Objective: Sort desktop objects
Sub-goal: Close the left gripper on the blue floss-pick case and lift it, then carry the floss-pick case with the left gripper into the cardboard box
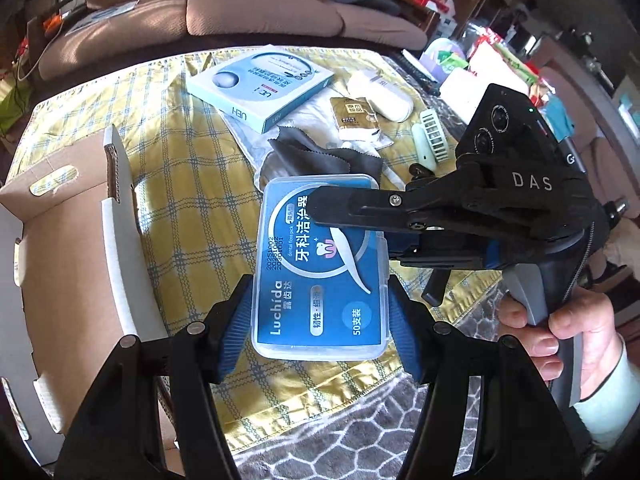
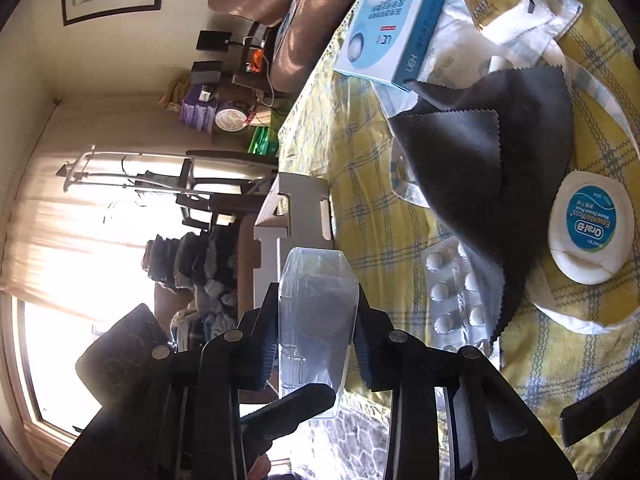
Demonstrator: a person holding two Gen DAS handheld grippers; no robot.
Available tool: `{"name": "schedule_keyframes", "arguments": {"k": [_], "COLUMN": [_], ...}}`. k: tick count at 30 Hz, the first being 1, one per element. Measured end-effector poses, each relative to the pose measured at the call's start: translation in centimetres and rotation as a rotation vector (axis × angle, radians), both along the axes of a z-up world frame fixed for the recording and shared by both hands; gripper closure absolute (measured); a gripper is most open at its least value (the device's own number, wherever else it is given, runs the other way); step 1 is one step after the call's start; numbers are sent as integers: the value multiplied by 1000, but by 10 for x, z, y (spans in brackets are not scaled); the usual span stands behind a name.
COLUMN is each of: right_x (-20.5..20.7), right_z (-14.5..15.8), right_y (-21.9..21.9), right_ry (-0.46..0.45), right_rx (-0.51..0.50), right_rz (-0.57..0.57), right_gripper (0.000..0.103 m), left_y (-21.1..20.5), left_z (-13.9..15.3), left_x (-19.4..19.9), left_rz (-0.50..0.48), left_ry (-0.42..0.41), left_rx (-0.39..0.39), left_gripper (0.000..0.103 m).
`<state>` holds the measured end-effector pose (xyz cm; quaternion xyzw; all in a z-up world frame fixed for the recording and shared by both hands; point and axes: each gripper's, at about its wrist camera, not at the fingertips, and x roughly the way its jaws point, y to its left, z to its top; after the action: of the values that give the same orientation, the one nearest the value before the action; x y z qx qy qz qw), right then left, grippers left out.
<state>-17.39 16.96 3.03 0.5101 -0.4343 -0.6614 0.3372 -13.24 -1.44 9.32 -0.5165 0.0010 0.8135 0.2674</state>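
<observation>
A clear plastic floss-pick box with a blue label (image 1: 320, 268) is held above the table (image 1: 188, 184), between the two tools: the left hand-held gripper (image 1: 320, 312) is clamped on its near end, while the right hand-held gripper (image 2: 318, 320) pinches its far end from the right. This looks like a hand-over or a joint carry. Next, one must let go so the other can carry the box left to the open cardboard carton (image 1: 60, 240).

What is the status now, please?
Left gripper and right gripper both shut on the floss pick box, held above the table. Cardboard box open at left. Path clear.
</observation>
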Motion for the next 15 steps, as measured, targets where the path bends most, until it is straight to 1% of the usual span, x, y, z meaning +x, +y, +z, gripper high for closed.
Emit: {"name": "schedule_keyframes", "arguments": {"k": [5,9,12,15], "right_x": [6,13,15,20], "right_z": [34,56,67,75], "right_y": [-24,-54,-84,-117], "right_ry": [48,73,77,88], "right_rx": [20,26,26,45], "right_rz": [35,51,60,82], "right_gripper": [71,71,71,71], "left_y": [-26,-55,-86,-116], "left_z": [26,45,54,57], "left_x": [8,12,16,19], "left_rz": [-11,-6,14,35], "left_ry": [39,43,40,35], "left_rx": [30,32,49,61], "left_gripper": [43,43,43,43]}}
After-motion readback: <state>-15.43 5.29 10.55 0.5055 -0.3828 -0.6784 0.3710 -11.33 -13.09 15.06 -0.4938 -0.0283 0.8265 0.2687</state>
